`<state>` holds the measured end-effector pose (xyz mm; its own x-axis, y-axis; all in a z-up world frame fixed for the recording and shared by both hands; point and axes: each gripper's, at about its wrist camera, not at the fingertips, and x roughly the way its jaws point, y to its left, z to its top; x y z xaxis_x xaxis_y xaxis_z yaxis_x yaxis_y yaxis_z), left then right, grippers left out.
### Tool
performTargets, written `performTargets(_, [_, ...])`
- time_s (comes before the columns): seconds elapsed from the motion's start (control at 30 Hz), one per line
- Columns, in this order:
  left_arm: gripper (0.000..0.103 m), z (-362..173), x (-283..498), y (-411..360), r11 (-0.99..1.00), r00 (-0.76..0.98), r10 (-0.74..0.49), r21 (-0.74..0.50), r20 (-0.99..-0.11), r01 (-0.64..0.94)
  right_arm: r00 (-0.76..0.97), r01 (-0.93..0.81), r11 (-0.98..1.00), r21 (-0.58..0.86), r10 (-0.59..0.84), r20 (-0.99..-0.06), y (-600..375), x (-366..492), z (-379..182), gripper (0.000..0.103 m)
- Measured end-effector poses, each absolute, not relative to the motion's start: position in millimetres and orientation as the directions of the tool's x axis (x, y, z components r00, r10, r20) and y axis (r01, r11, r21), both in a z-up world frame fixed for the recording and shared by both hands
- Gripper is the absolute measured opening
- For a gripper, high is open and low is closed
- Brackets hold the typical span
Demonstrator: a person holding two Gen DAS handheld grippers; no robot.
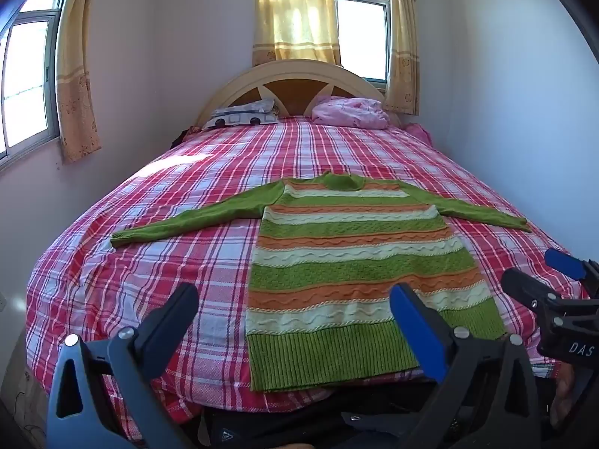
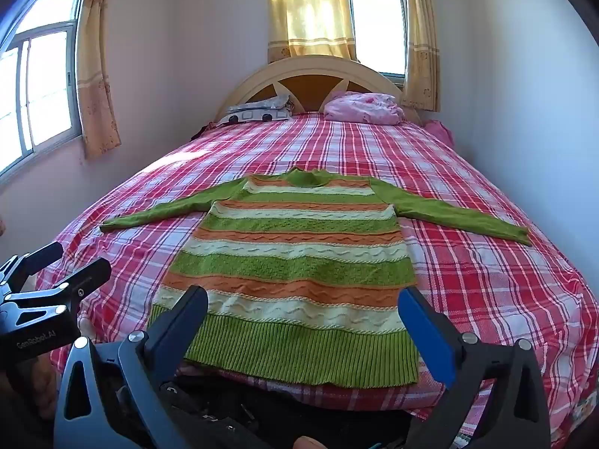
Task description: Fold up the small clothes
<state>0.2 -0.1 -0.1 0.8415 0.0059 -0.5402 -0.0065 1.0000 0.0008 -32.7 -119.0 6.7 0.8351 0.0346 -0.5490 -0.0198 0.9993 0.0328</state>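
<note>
While both grippers hover at the foot of the bed, a knitted sweater (image 1: 352, 258) lies spread flat, front up, on a red, pink and white plaid bedspread (image 1: 187, 194). Bands of moss green, orange and cream run across its body, some raised in wavy cable ridges, above a wide ribbed green hem at the near edge. Its plain green sleeves stretch out to either side, and the rolled collar points toward the arched wooden headboard (image 1: 295, 75). The left gripper (image 1: 295, 308) stands with its jaws spread wide and empty, dark outside, blue pad inside, over the hem's left part. The right gripper (image 2: 303, 312) is likewise fully parted and grips nothing. A crumpled pink pillow (image 1: 350, 112) and a folded patterned cloth (image 1: 243, 114) sit at the head.
</note>
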Motion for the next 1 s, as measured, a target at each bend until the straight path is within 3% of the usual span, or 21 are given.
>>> performTargets(1.0, [0.103,1,3,5,0.999,0.846,-0.003,-0.03,-0.534,-0.016,0.817,-0.022,0.999,0.044,0.043,-0.575,-118,-28,2,0.102])
